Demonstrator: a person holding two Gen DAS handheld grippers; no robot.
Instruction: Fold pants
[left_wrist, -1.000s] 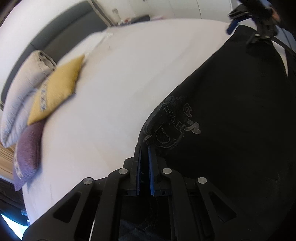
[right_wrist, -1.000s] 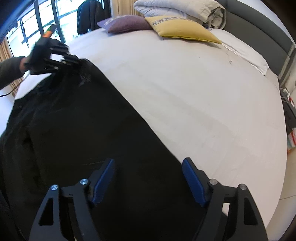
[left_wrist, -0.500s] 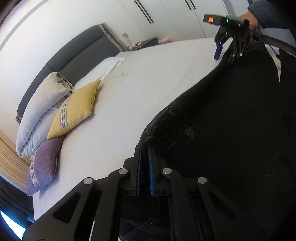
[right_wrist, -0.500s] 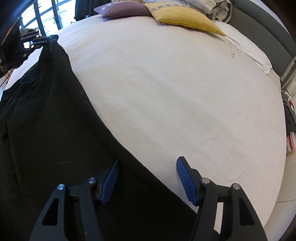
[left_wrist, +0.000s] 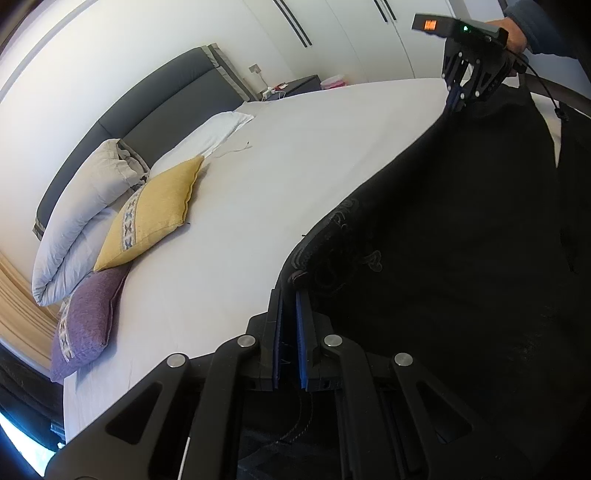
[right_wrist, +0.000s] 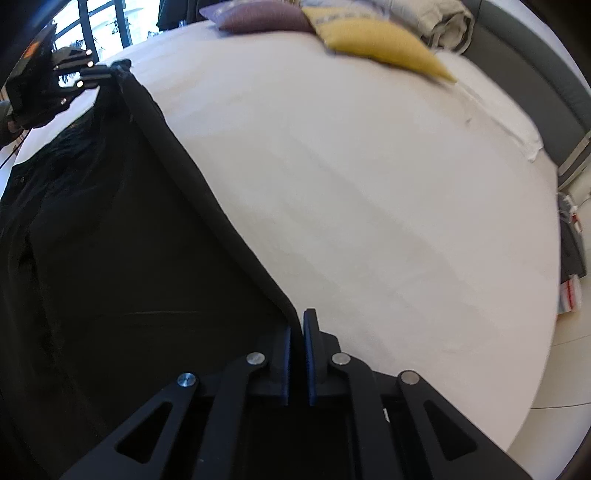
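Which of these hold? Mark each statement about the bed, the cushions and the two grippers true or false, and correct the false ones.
1. The right gripper is shut on the edge of the black fabric pants. True.
2. The left gripper stands wide open. False: it is shut on the pants.
3. The yellow square cushion overlaps the purple cushion. True.
4. The pants cover the whole white round bed. False: they lie along one side.
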